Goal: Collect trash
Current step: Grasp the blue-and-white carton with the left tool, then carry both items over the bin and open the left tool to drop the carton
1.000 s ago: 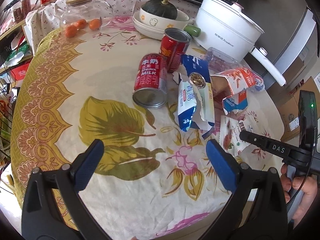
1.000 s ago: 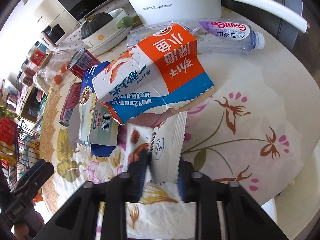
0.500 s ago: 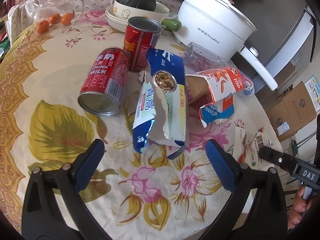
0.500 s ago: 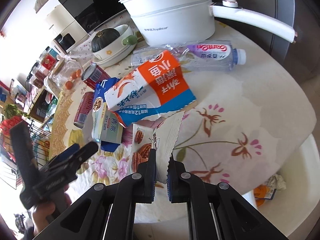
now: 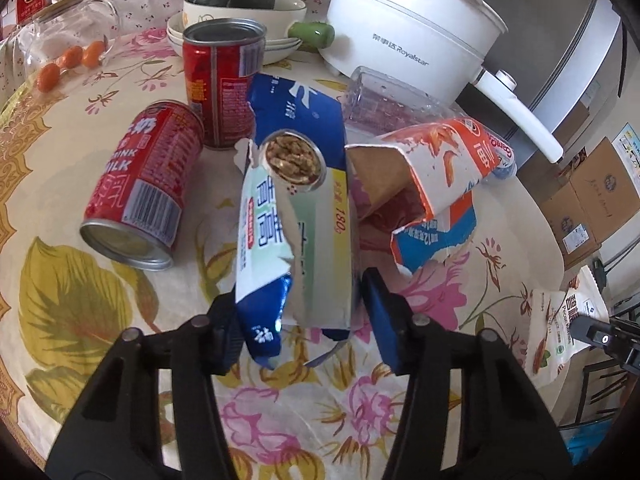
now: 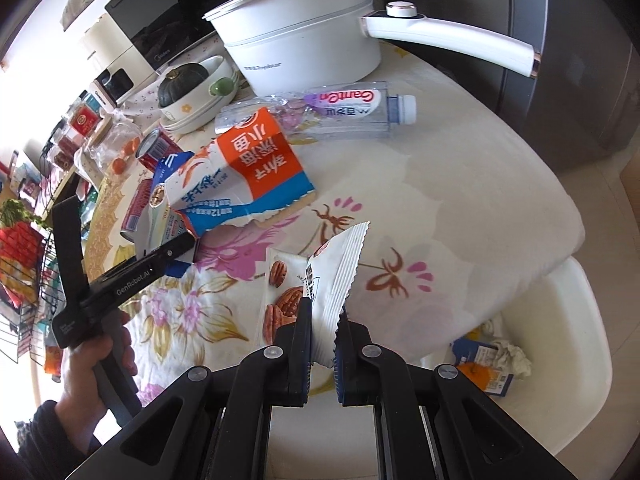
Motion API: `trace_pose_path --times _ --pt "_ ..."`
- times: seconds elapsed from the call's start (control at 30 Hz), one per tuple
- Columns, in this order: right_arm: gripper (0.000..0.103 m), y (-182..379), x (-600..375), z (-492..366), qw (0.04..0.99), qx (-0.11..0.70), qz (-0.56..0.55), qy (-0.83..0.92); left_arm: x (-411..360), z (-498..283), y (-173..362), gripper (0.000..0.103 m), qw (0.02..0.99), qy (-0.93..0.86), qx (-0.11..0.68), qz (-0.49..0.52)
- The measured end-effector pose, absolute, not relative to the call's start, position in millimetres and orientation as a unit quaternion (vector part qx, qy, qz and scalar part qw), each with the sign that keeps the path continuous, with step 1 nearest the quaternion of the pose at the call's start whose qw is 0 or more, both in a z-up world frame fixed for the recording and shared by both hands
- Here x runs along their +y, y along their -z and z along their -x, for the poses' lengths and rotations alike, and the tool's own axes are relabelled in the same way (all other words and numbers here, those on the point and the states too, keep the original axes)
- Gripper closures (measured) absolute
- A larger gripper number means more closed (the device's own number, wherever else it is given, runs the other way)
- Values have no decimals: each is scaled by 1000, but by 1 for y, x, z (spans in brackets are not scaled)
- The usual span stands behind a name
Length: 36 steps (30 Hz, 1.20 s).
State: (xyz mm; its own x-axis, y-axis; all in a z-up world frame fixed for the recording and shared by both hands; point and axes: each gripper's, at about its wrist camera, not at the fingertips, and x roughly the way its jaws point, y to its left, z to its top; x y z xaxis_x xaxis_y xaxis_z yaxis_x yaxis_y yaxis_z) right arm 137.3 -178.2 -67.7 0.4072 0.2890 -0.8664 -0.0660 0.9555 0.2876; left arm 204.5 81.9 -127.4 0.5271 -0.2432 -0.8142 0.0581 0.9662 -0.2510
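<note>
Right now the left gripper (image 5: 298, 320) straddles the near end of a torn blue-and-white carton (image 5: 298, 216) that lies on the flowered tablecloth (image 5: 100, 280). Its blue pads (image 5: 384, 320) sit on either side of the carton's lower edge; the right pad looks just clear of the cardboard, and the left pad is hidden behind the carton's blue flap, so the jaws stand partly spread around the carton rather than clearly clamped on it. Beside the carton, to its right, lies a ripped orange-and-white box (image 5: 432, 176), and to its left a red milk can (image 5: 140, 188) on its side, with a second red can (image 5: 222, 80) upright behind. A clear plastic bottle (image 6: 344, 114) lies beyond the orange box, near a white electric pot (image 6: 304, 36).

Meanwhile the right gripper (image 6: 322, 332) has its jaws pressed together on a white pecan snack packet (image 6: 332, 276), pinching its lower edge so the serrated end sticks up past the fingertips. That packet sits at the table's near edge, above a white bin (image 6: 560, 344) holding scraps of trash (image 6: 492, 360).
</note>
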Motion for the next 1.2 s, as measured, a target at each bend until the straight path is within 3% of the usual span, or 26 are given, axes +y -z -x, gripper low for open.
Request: trace_pose_path --times 0.7,1.2 --pt "94 42 -185 -102 855 504 -88 -89 93 -145 77 75 882 95 459 45" --pt "94 21 -193 -76 870 476 -105 -79 99 -104 38 79 903 105 414 42"
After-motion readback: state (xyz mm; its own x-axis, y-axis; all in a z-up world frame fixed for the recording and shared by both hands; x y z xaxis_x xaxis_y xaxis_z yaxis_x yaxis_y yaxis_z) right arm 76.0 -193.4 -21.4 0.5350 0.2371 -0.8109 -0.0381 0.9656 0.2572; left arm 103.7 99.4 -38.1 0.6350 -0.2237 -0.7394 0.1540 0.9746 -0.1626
